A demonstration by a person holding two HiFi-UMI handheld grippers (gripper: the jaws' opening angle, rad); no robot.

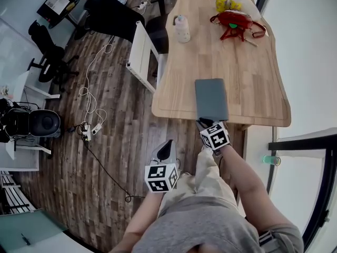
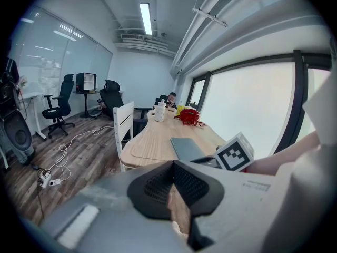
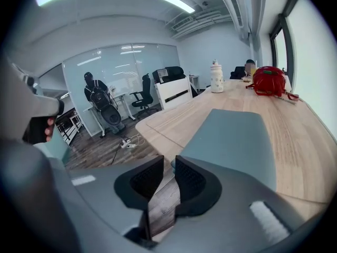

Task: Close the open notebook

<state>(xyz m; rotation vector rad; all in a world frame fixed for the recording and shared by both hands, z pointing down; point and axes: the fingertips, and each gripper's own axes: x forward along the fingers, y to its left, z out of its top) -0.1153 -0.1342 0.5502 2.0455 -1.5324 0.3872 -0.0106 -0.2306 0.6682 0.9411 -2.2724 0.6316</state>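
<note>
A grey notebook (image 1: 211,99) lies shut and flat near the front edge of the wooden table (image 1: 242,62); it also shows in the left gripper view (image 2: 187,147) and fills the right gripper view (image 3: 237,141). My right gripper (image 1: 203,123) sits just at the notebook's near edge, its jaws a narrow gap apart (image 3: 169,162) with nothing between them. My left gripper (image 1: 167,147) hangs lower and to the left, off the table over the floor, its pads meeting at the tips (image 2: 171,165) and holding nothing.
Farther along the table stand a white bottle (image 1: 182,29), a red object (image 1: 234,22) and yellow packets (image 1: 227,4). A white chair (image 1: 139,54) stands at the table's left side. Cables (image 1: 92,88) run over the wooden floor; black office chairs (image 1: 47,51) stand at the left.
</note>
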